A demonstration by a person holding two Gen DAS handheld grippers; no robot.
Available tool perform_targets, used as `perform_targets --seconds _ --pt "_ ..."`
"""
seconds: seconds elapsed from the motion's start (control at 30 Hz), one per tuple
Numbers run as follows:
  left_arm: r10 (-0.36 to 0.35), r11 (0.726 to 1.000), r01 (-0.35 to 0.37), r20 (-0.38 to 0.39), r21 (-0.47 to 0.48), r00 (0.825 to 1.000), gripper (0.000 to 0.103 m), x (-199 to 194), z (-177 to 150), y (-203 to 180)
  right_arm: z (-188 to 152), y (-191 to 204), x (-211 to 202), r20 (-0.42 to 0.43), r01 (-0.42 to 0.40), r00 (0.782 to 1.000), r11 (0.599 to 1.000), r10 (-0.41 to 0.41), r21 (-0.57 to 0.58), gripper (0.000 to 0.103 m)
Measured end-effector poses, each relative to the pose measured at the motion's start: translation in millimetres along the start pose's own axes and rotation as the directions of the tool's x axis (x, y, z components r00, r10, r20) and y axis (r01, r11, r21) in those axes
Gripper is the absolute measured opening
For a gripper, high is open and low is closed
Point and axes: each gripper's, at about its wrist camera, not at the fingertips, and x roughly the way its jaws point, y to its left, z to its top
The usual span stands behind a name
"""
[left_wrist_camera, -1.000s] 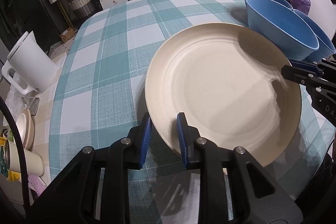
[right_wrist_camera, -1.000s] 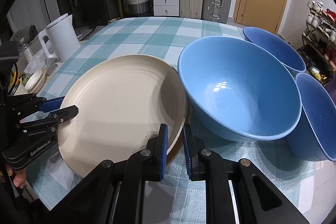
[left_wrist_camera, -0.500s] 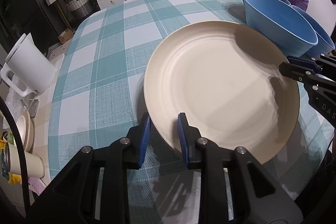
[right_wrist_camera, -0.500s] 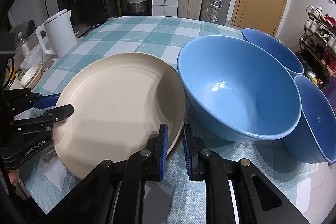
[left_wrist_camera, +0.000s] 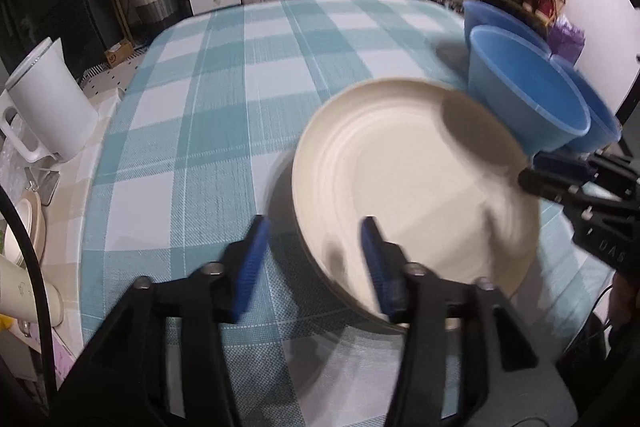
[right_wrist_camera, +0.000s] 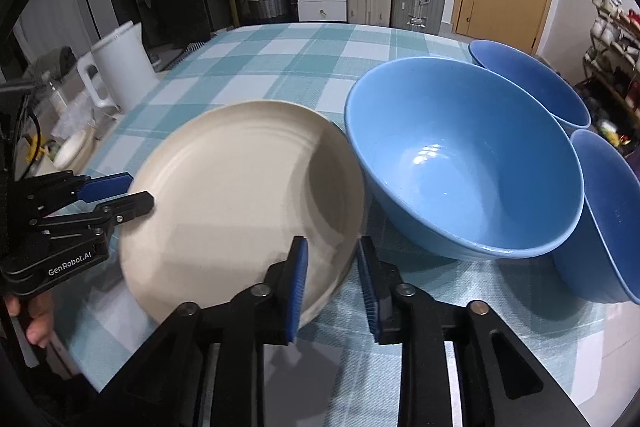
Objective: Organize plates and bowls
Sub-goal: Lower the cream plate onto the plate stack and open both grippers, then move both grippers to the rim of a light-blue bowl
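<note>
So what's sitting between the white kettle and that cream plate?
Nothing but bare checked tablecloth. The right wrist view shows it best: the kettle stands off the cloth's edge, and only cloth runs from there to the plate.

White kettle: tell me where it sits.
The white kettle stands at the table's left edge in both wrist views, beyond the cream plate and across from the blue bowls.

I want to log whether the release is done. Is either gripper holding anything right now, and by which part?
Nothing is held. Both the left gripper and right gripper have just been opening; each straddles the cream plate's rim, pads clear of it.
</note>
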Motion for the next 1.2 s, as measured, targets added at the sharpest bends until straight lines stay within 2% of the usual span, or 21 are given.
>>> perform_targets --seconds 0.07,0.1,0.13,0.17,0.23,0.3,0.37,0.43,0.47,0.5,0.6,0.93,1.2 --pt "-0.015 1.0 0.015 0.026 -0.012 1.0 0.074 -10 2 0 1 1 -6 0.012 -0.013 1.0 1.0 0.012 0.006 0.038" --pt "-0.029 0.999 0.029 0.038 -0.017 0.999 0.079 -14 3 0 1 2 -9 0.02 -0.02 1.0 1.0 0.02 0.008 0.045" --pt "-0.039 0.999 0.04 0.044 -0.019 0.998 0.079 -18 4 -1 2 3 -12 0.028 -0.029 0.999 1.0 0.029 0.011 0.053" --pt "-0.052 0.998 0.053 0.049 -0.019 0.997 0.08 -23 5 -2 2 4 -15 0.037 -0.039 0.999 0.999 0.039 0.014 0.056" --pt "-0.065 0.998 0.066 0.055 -0.019 0.996 0.083 -29 6 -6 2 6 -22 0.054 -0.05 0.997 0.999 0.049 0.015 0.074" --pt "-0.06 0.998 0.061 0.068 -0.016 0.996 0.085 -36 6 -9 2 7 -29 0.075 -0.047 0.996 0.999 0.046 0.017 0.088" --pt "-0.052 0.998 0.053 0.076 -0.015 0.996 0.088 -40 7 -13 2 7 -37 0.095 -0.033 0.995 0.999 0.031 0.016 0.089" --pt "-0.058 0.998 0.059 0.083 -0.013 0.995 0.094 -44 8 -16 1 8 -43 0.105 -0.026 0.994 1.0 0.025 0.009 0.091" --pt "-0.061 0.998 0.062 0.089 -0.012 0.994 0.101 -47 7 -18 1 7 -47 0.11 -0.023 0.994 1.0 0.022 0.006 0.092" --pt "-0.059 0.998 0.061 0.103 -0.012 0.993 0.102 -50 7 -20 0 7 -49 0.115 -0.019 0.993 1.0 0.019 0.004 0.094" --pt "-0.052 0.999 0.053 0.122 -0.011 0.991 0.102 -55 7 -26 -1 2 -60 0.141 -0.003 0.99 1.0 0.002 0.009 0.098" --pt "-0.104 0.993 0.111 0.153 -0.042 0.983 0.102 -65 13 -45 -4 -39 -94 0.219 0.027 0.975 0.998 -0.039 0.056 0.101" --pt "-0.122 0.992 0.125 0.15 -0.013 0.981 0.102 -59 42 -71 7 -87 -112 0.259 0.052 0.963 0.993 -0.078 0.105 0.101"
